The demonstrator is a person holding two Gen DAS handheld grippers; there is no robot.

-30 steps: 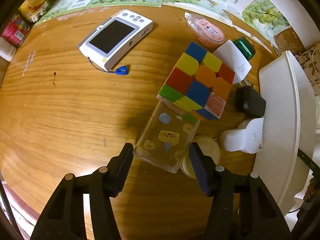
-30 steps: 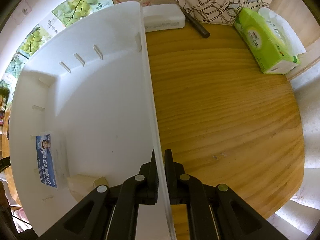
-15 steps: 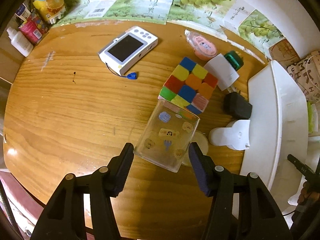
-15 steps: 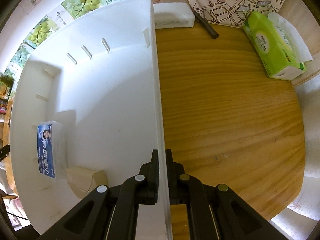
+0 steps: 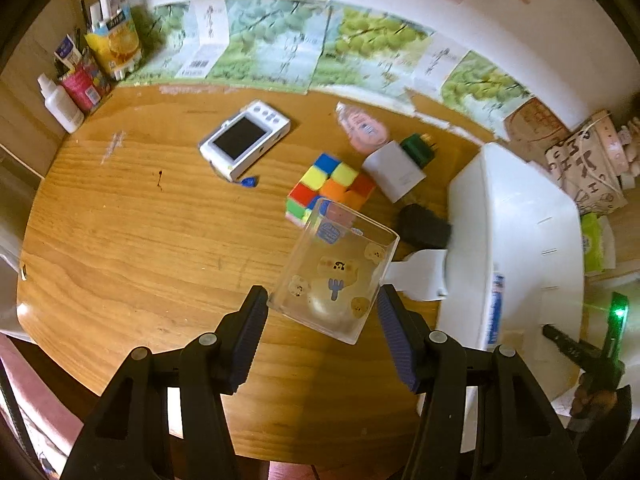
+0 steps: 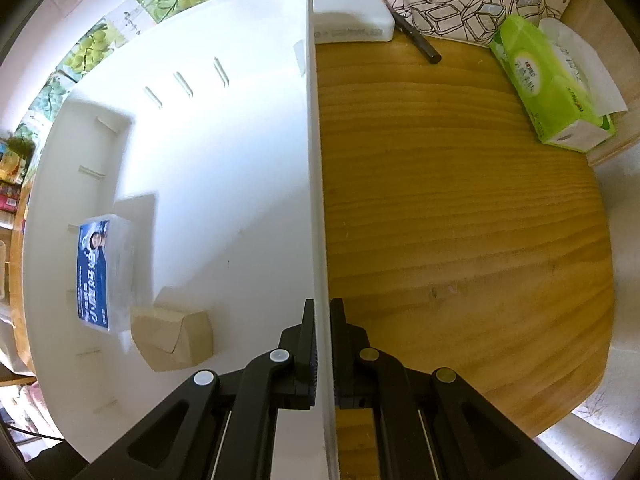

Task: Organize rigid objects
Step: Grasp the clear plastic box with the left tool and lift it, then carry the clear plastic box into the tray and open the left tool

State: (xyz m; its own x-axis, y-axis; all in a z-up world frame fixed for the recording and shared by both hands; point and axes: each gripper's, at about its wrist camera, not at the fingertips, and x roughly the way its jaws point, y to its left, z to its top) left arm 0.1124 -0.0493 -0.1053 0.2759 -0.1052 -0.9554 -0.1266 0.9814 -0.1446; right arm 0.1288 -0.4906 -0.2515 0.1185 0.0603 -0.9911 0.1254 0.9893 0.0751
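The left tool [image 5: 322, 322] grips a clear sticker-dotted box [image 5: 334, 270] lifted above the tabletop [image 5: 140, 240], while the right tool [image 6: 322, 344] is clamped on the white bin's [image 6: 224, 168] rim. Two items already lie in the bin, a blue-labelled case [image 6: 102, 274] among them; the cube [image 5: 330, 188], handheld device [image 5: 244, 144] and chargers remain outside, and no label reads clearly.

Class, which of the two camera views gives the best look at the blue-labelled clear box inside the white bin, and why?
The right wrist view: it looks down into the white bin, showing the blue-labelled box against the bin's left wall beside a brown paper packet. The left wrist view shows only a blurred strip of its label through the bin's side.
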